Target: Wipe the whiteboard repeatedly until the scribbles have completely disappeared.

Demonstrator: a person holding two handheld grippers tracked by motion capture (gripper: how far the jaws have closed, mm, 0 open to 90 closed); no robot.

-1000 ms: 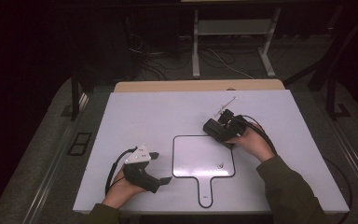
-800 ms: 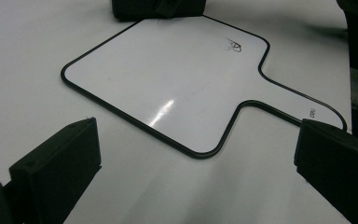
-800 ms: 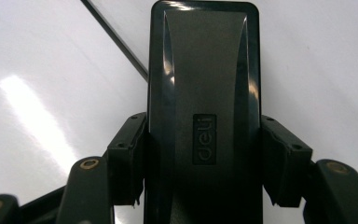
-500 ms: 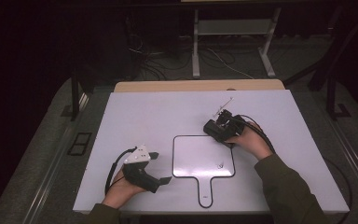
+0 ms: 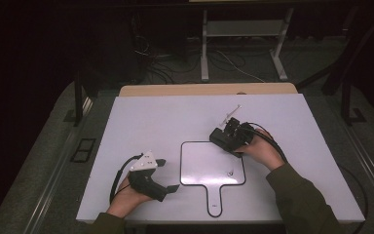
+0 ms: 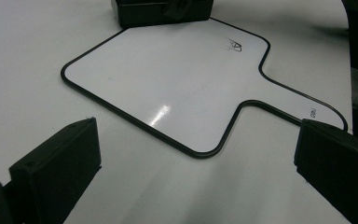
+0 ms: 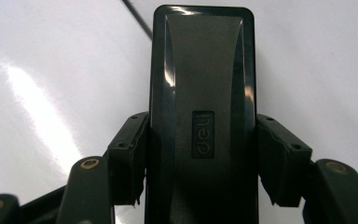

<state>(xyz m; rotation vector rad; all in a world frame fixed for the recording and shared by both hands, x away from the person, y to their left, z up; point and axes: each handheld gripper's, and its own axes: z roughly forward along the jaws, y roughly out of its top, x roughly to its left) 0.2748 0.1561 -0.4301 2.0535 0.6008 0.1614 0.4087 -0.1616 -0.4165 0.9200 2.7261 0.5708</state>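
The right gripper [image 5: 224, 137] is clamped on a black rectangular plastic whiteboard eraser [image 7: 200, 112] at the corner of a paddle-shaped whiteboard [image 5: 209, 165], while the left gripper [image 5: 168, 175], jaws apart, rests beside the board.

room: dark | floor [image 5: 44, 161]: grey | table [image 5: 141, 122]: white | shelf frame [image 5: 243, 29]: white

You see a glossy whiteboard [image 6: 168, 79] with a thin dark rim; its smooth face reflects the light as a bright spot. Your right gripper [image 7: 200, 154] presses its matt black plastic jaws on an eraser [image 7: 201, 93] at the far corner of the whiteboard; the eraser's black plastic shell is smooth and shiny. The table [image 5: 151, 122] around the whiteboard looks smooth, white and slightly glossy. Behind the whiteboard, a strip of pale wood [image 5: 175, 90] borders the table.
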